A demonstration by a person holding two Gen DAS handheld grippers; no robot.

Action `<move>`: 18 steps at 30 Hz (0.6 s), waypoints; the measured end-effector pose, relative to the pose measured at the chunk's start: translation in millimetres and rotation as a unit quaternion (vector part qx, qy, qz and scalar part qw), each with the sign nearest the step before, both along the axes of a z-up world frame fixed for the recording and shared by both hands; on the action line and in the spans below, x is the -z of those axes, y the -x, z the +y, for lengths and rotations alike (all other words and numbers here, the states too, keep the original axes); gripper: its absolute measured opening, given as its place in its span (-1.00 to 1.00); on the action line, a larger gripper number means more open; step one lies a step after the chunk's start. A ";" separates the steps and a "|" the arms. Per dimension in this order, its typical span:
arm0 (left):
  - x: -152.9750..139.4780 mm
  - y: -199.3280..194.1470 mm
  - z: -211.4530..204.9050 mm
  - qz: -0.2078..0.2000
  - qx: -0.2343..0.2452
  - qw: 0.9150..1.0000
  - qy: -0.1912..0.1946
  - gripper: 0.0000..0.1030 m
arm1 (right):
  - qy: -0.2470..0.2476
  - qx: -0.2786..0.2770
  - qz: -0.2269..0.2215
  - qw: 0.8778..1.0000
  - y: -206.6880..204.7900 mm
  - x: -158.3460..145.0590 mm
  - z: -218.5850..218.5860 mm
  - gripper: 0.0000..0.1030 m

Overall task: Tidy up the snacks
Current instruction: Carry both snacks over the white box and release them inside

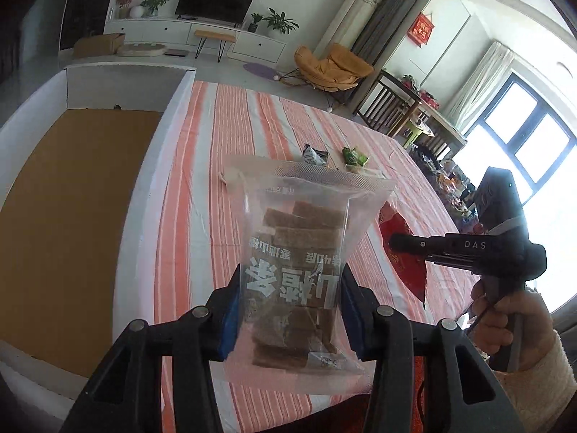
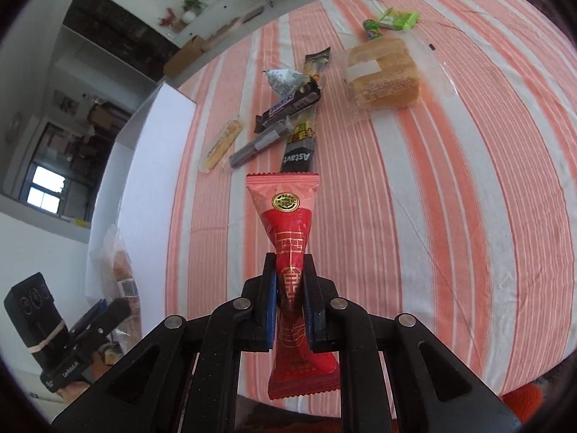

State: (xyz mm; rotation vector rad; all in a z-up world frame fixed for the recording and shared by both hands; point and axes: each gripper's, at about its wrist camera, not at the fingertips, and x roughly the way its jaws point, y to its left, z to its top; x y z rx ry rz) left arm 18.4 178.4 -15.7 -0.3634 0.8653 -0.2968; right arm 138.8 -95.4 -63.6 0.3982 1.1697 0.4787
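Left gripper is clamped on a clear bag of brown bars, held off the striped tablecloth. To its left stands a white box with bare cardboard floor; nothing shows inside. Right gripper is pinched tight on a red wrapped snack, also lifted. Ahead of it lie a chocolate bar, a bagged bread loaf and green packets; cloth to its right lies open. Living room beyond.
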 end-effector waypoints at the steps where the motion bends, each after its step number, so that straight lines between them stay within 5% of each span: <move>1: -7.8 2.6 14.6 -0.005 -0.017 1.000 -0.003 -0.09 | -0.010 -0.021 -0.013 1.000 1.2 -12.2 21.3 -0.75; 8: -35.3 33.4 100.8 -0.023 -0.154 0.984 -0.085 -0.09 | -0.078 -0.148 -0.080 0.983 20.7 -81.4 152.8 -0.75; 18: -29.9 54.1 128.8 -0.034 -0.239 0.948 -0.207 -0.09 | -0.039 -0.194 -0.146 0.969 38.2 -92.2 203.1 -0.75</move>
